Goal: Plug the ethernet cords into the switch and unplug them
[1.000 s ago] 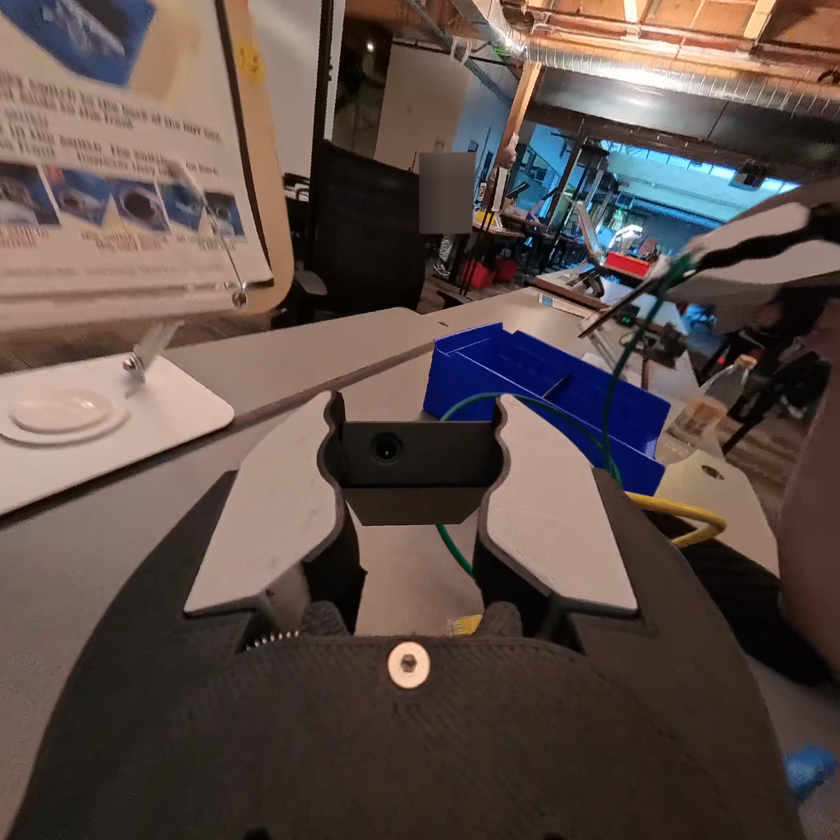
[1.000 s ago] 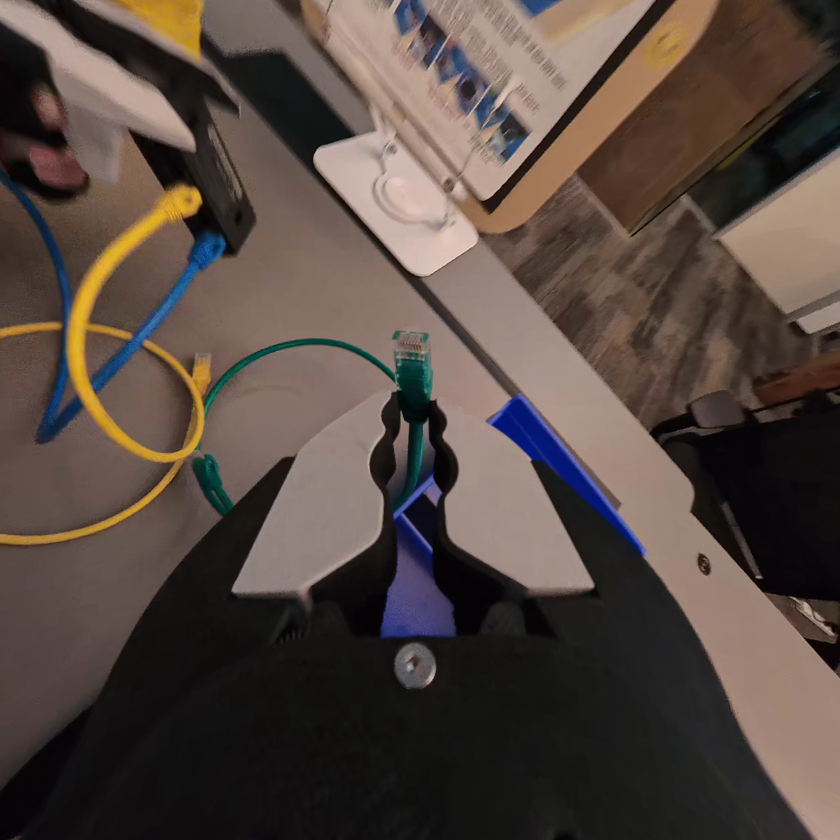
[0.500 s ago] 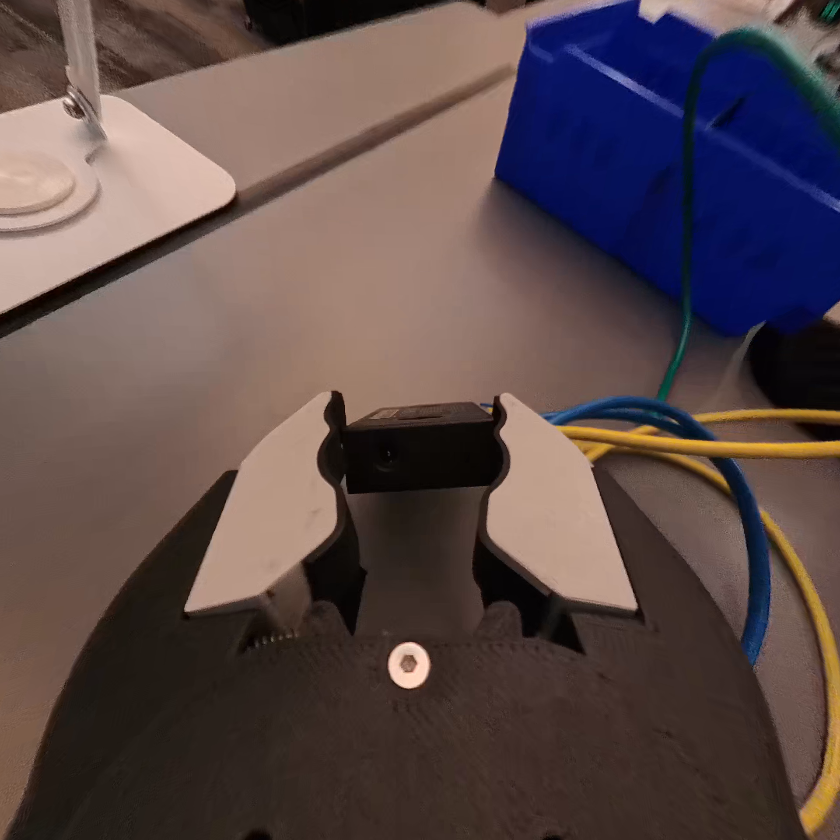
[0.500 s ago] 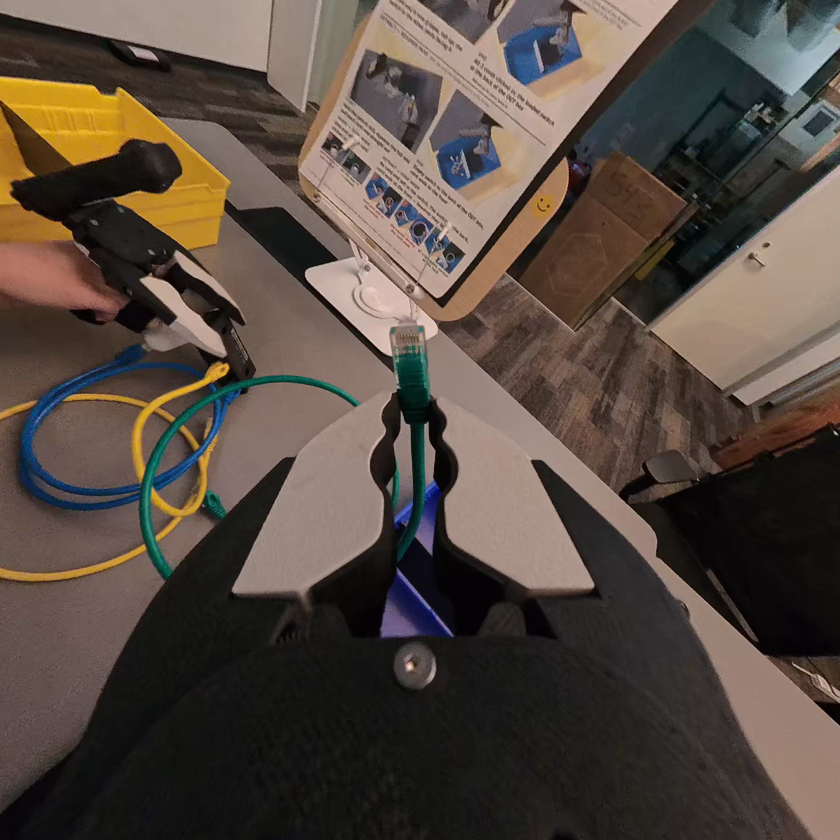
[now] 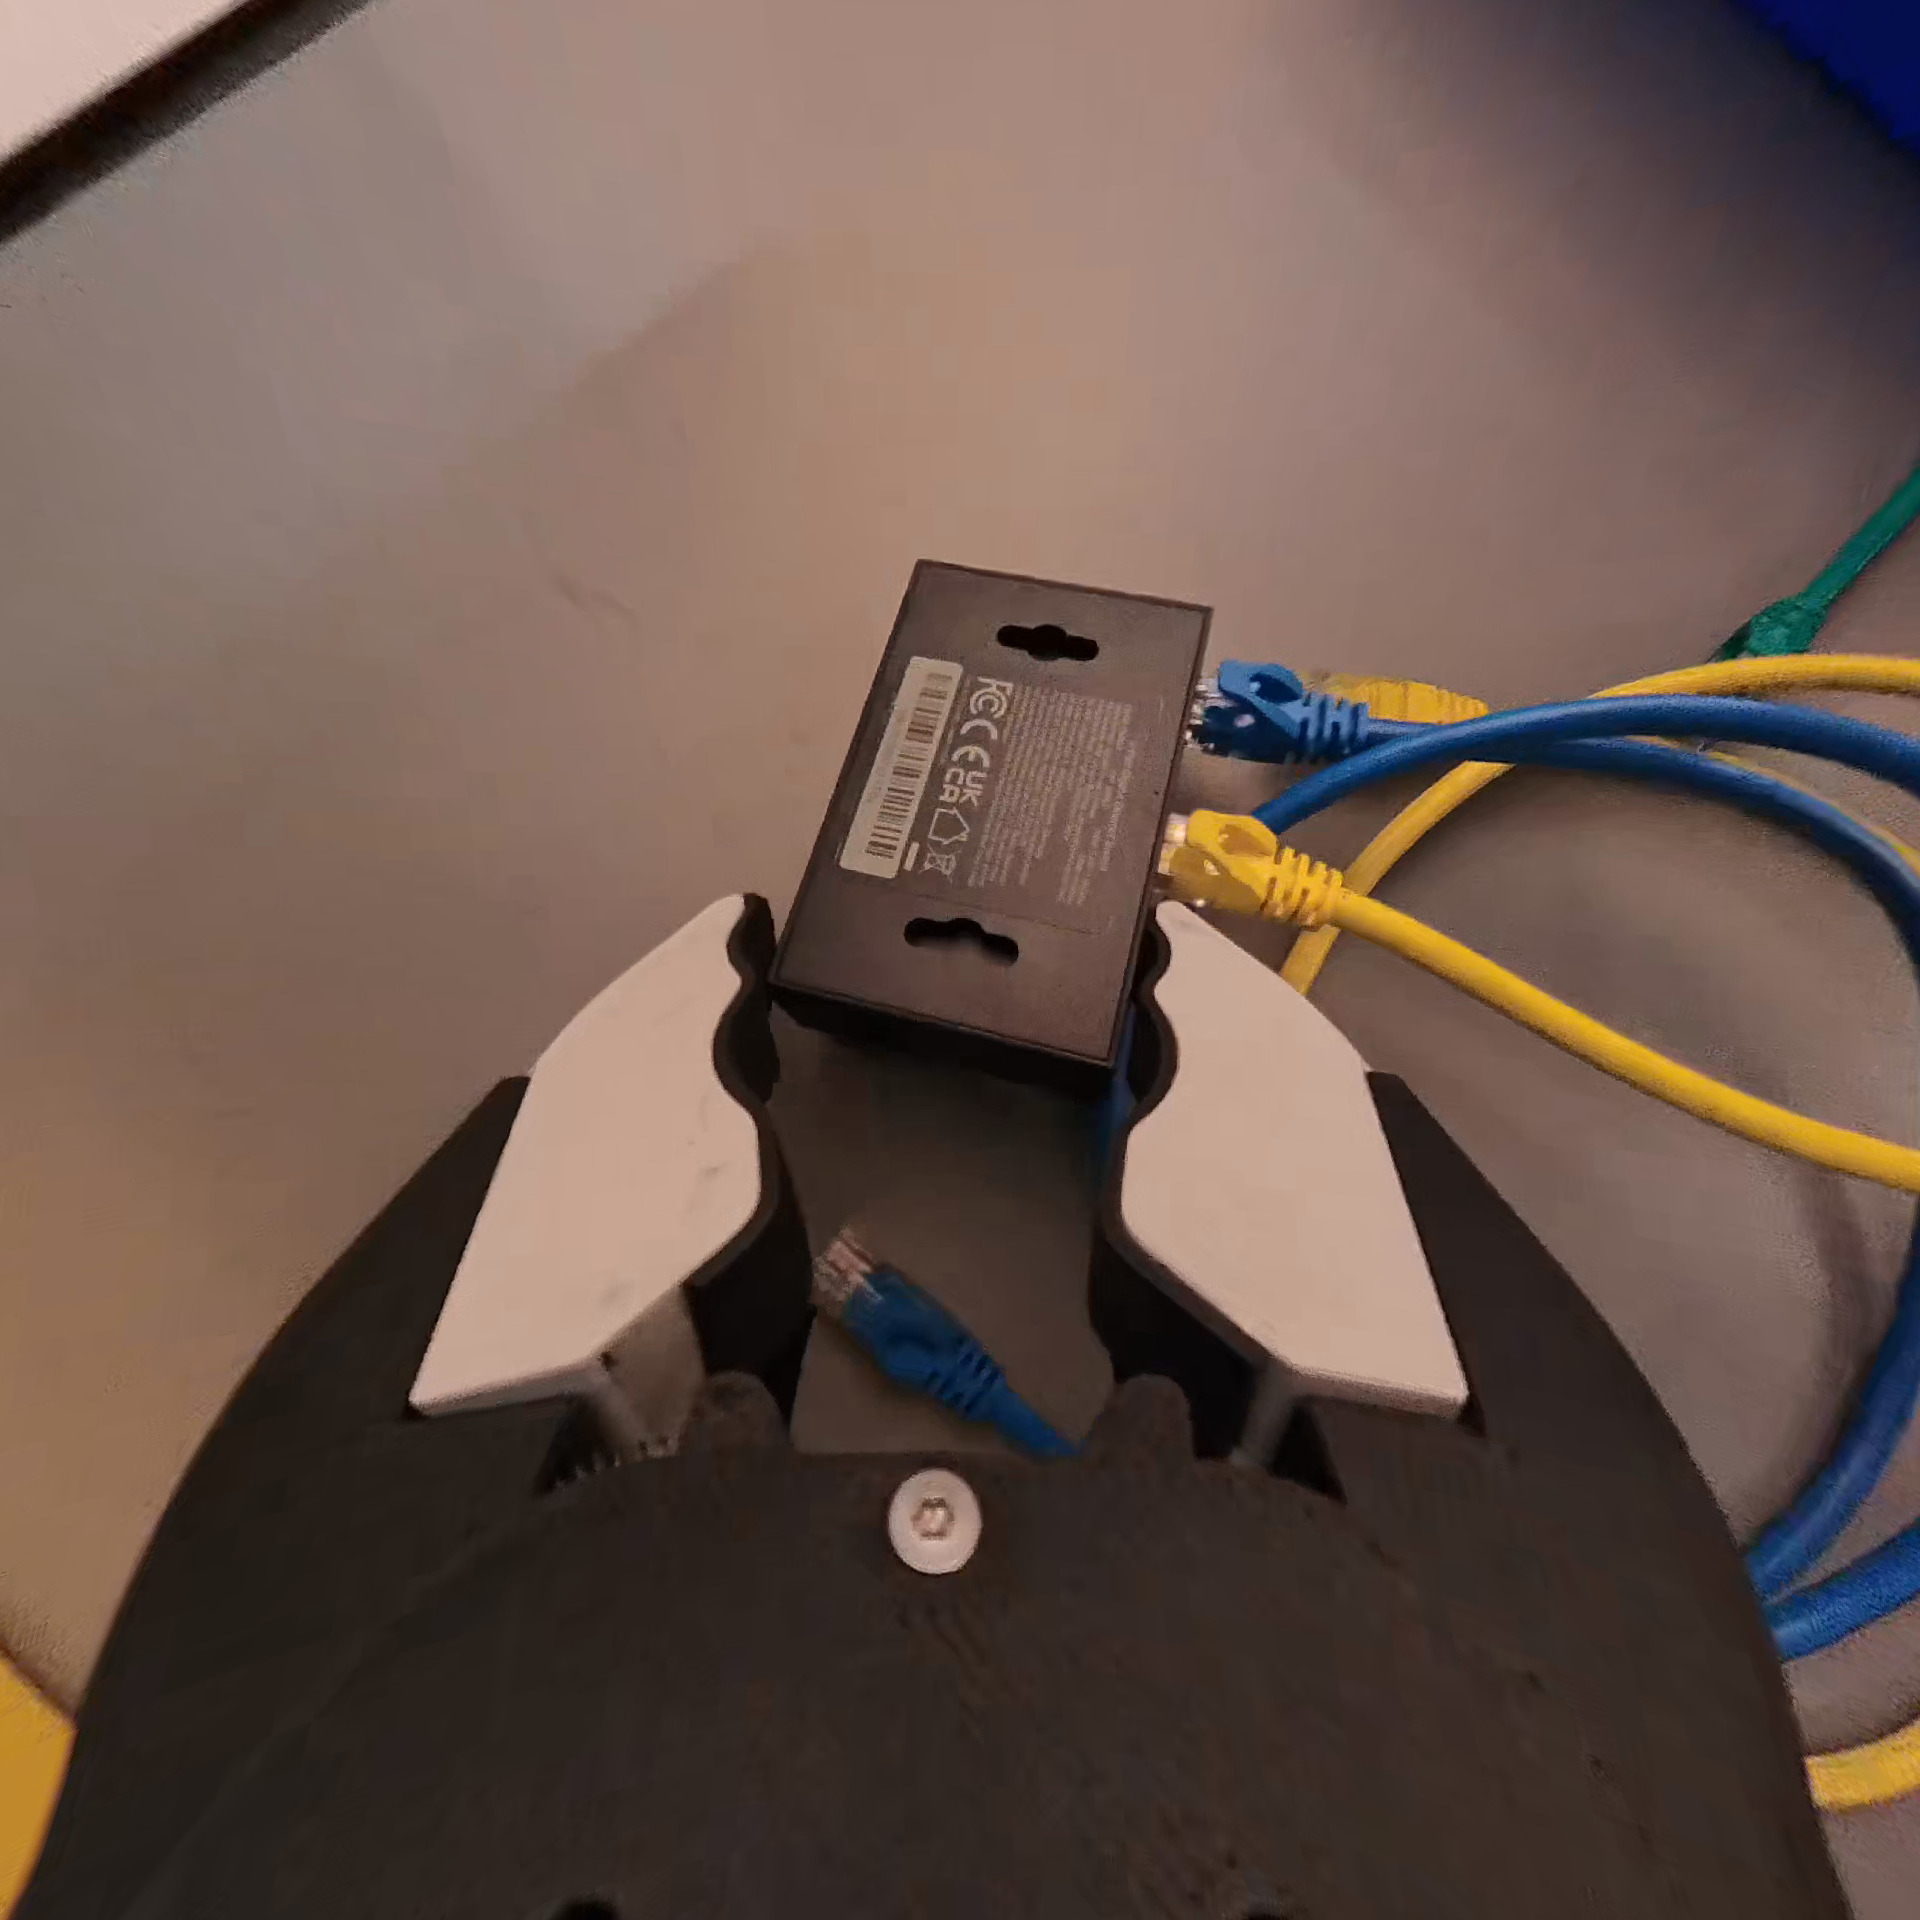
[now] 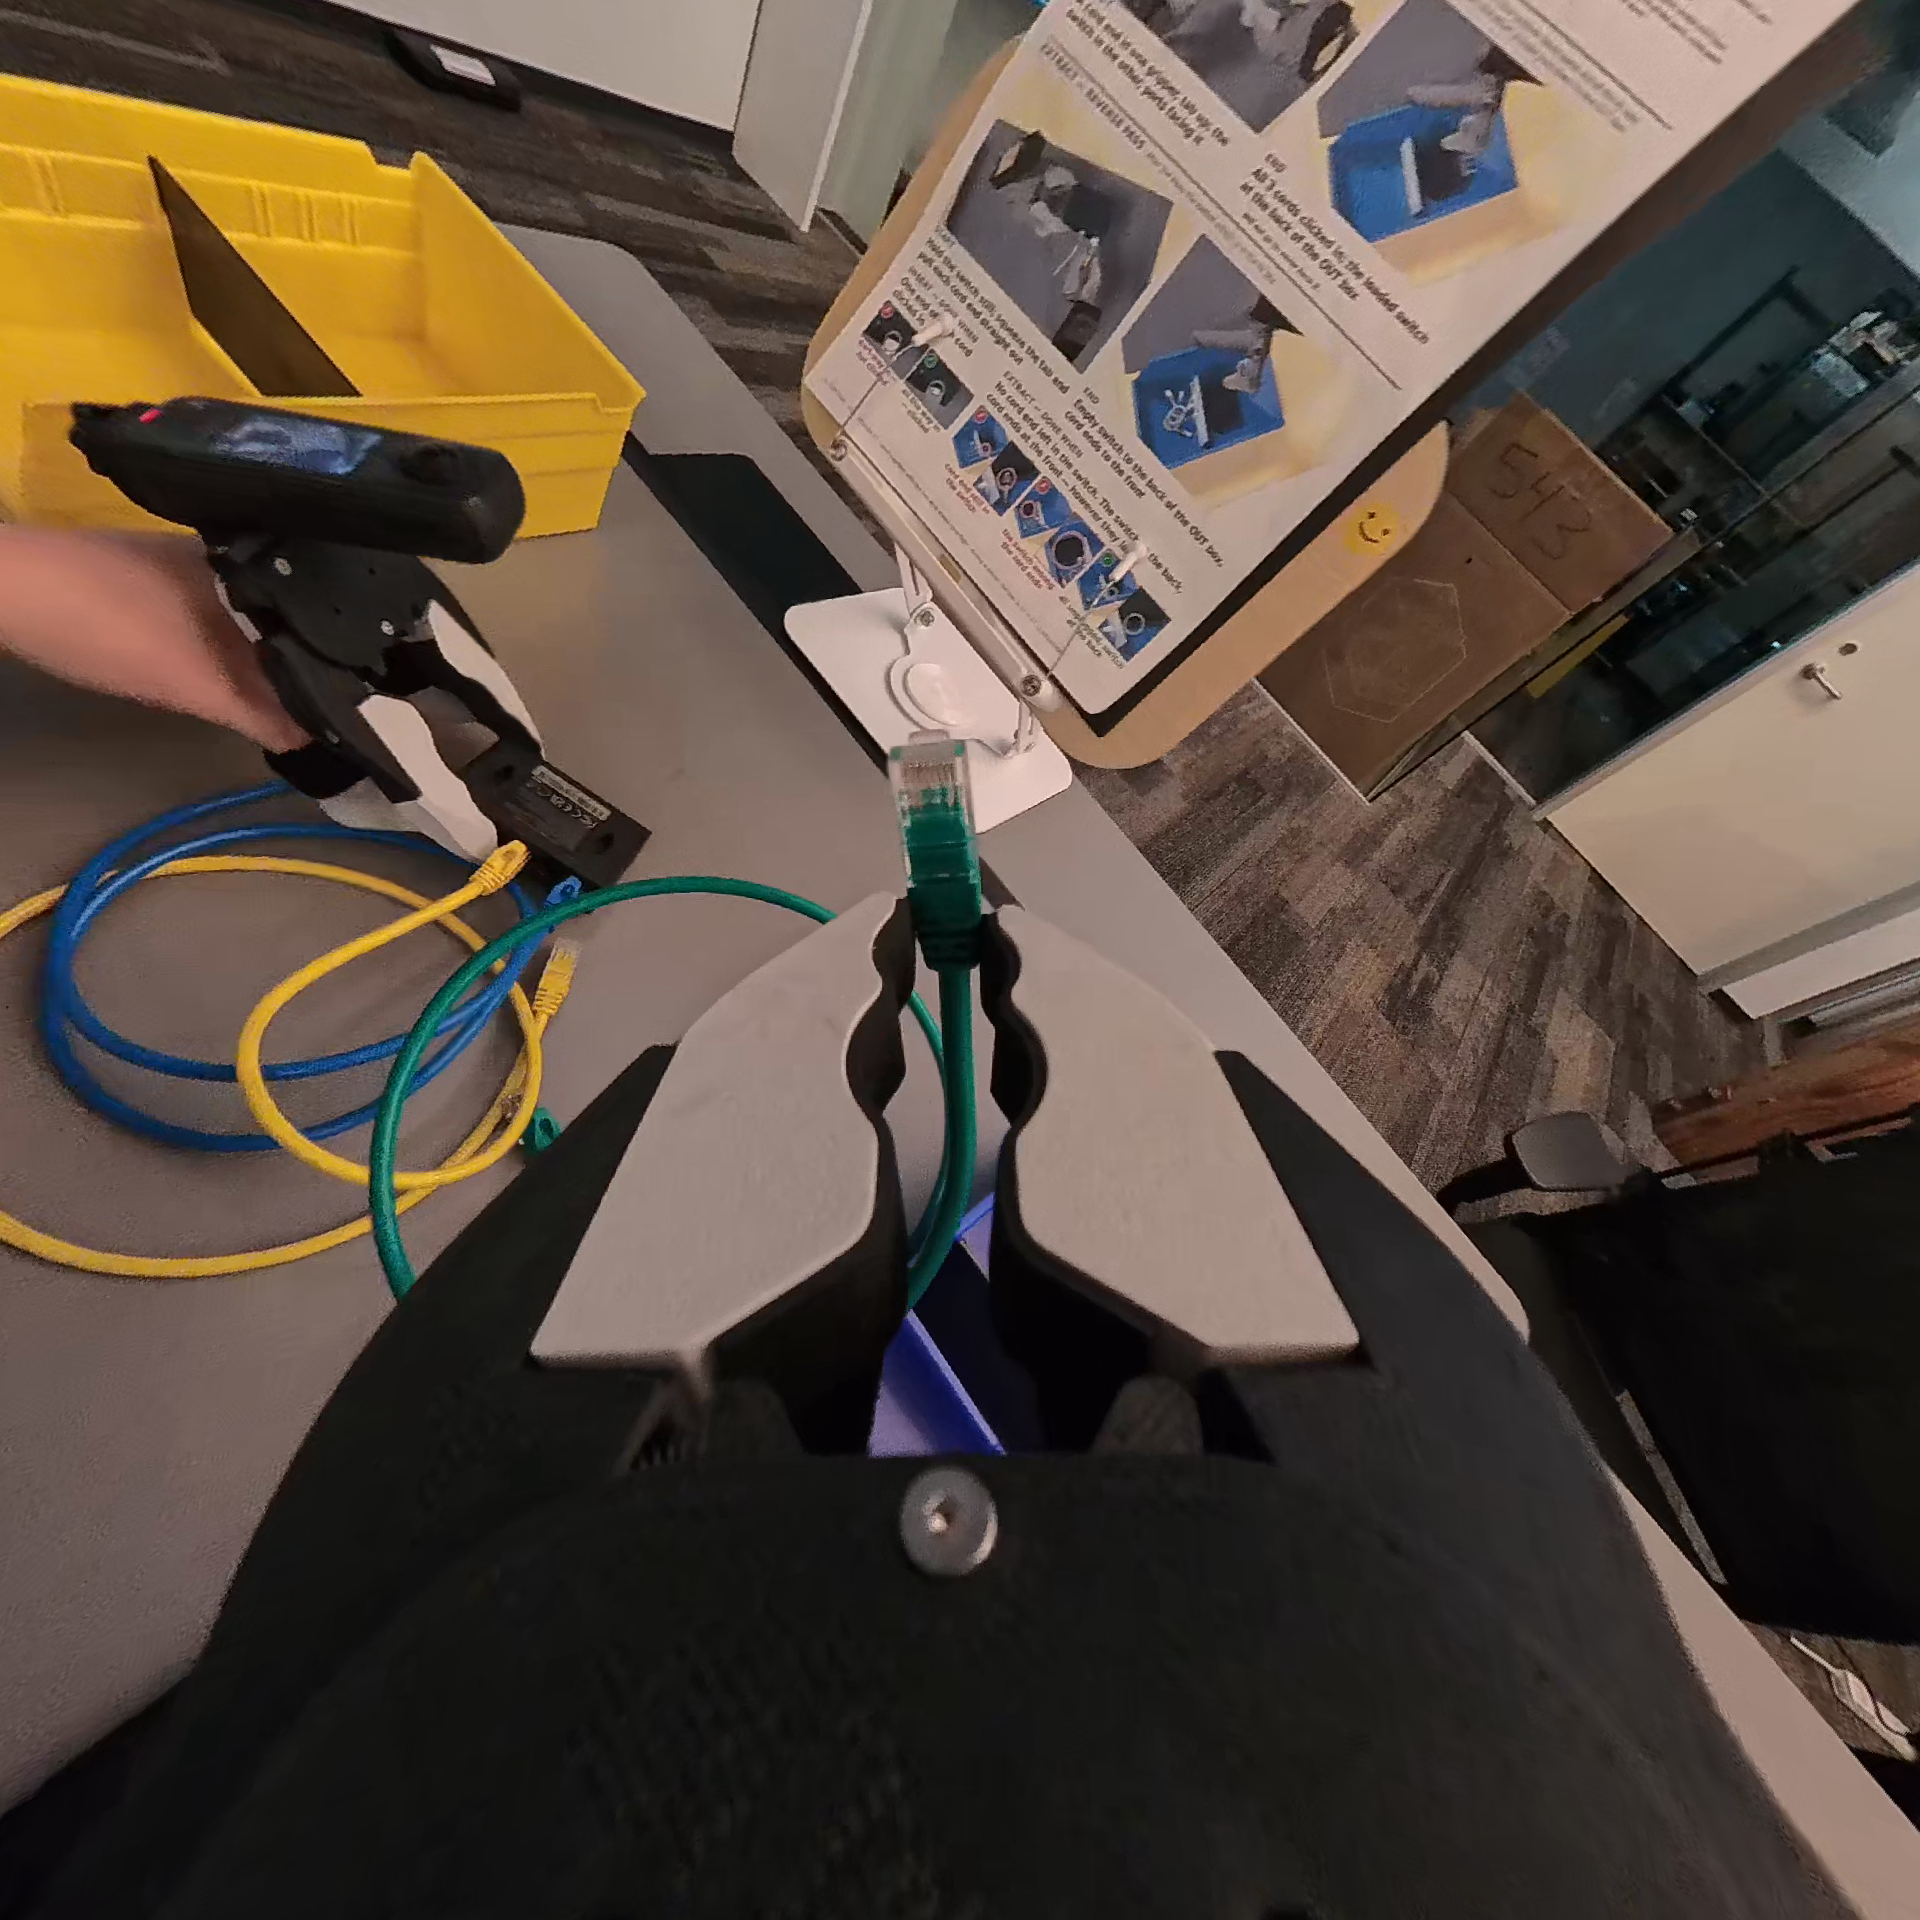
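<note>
My left gripper [image 5: 956, 935] is shut on the near end of the black switch [image 5: 997, 790], which lies label side up at the table. A blue plug [image 5: 1273, 712] and a yellow plug [image 5: 1247, 868] sit in ports on its right side. A loose blue plug [image 5: 894, 1320] lies under my fingers. My right gripper [image 6: 945, 925] is shut on the green cord [image 6: 956, 1039] just behind its plug [image 6: 935, 821], held upright in the air. The right wrist view shows the left gripper [image 6: 416, 748] and switch [image 6: 566, 805] at the left, with a loose yellow plug [image 6: 556, 971] nearby.
Blue, yellow and green cords coil on the grey table [image 6: 675, 623]. A yellow bin [image 6: 312, 312] stands at the far left. An instruction board [image 6: 1143, 364] on a white base [image 6: 935, 686] stands at the table's edge. A blue bin [image 6: 935, 1382] is below my right gripper.
My left gripper has tipped downward and brought the switch low over the table, turning its label side into view. My right gripper has held the green plug while pulling back from the switch.
</note>
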Available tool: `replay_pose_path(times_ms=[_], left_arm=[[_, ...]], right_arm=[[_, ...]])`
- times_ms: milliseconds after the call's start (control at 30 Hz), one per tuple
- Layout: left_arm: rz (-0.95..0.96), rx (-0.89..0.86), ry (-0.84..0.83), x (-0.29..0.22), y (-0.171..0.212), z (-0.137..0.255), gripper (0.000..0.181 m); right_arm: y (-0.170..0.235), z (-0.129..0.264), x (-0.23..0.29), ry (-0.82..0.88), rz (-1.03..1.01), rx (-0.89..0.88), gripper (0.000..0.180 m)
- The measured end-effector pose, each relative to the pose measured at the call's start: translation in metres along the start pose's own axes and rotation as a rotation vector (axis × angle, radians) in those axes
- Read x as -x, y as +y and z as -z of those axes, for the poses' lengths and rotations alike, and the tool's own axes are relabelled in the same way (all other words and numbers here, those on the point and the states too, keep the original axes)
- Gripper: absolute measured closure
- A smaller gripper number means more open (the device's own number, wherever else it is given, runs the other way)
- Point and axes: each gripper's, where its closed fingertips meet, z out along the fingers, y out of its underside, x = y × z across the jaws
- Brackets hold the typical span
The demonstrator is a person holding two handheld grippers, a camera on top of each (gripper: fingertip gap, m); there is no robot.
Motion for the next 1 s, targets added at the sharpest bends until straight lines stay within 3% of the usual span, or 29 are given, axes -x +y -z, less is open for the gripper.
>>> replay_pose_path(times_ms=[33,200,433,533,633,733,867,1000], left_arm=[[0.023,-0.014,0.010,0.000,-0.002,0.001,0.115],[0.143,-0.180,0.054,0.003,-0.028,0.038,0.095],[0.092,-0.253,-0.095,0.013,-0.040,0.082,0.097],[0.049,-0.449,-0.008,-0.015,-0.080,0.116,0.103],[-0.074,-0.686,0.172,-0.063,-0.131,0.168,0.108],[-0.301,-0.811,0.297,-0.112,-0.162,0.206,0.115],[-0.580,-0.878,0.390,-0.162,-0.176,0.218,0.123],[-0.681,-0.867,0.396,-0.179,-0.187,0.205,0.137]], right_arm=[[0.000,-0.004,0.002,-0.007,0.006,0.005,0.166],[0.001,-0.024,0.010,-0.029,0.037,0.039,0.166],[-0.001,-0.030,0.002,0.050,0.071,0.060,0.166],[-0.015,-0.022,0.006,0.042,0.087,-0.023,0.167],[-0.036,-0.016,0.024,-0.059,0.099,-0.148,0.166],[-0.045,-0.015,0.051,-0.218,0.130,-0.225,0.167],[-0.047,-0.012,0.072,-0.360,0.148,-0.267,0.167],[-0.046,-0.012,0.078,-0.414,0.150,-0.282,0.167]])
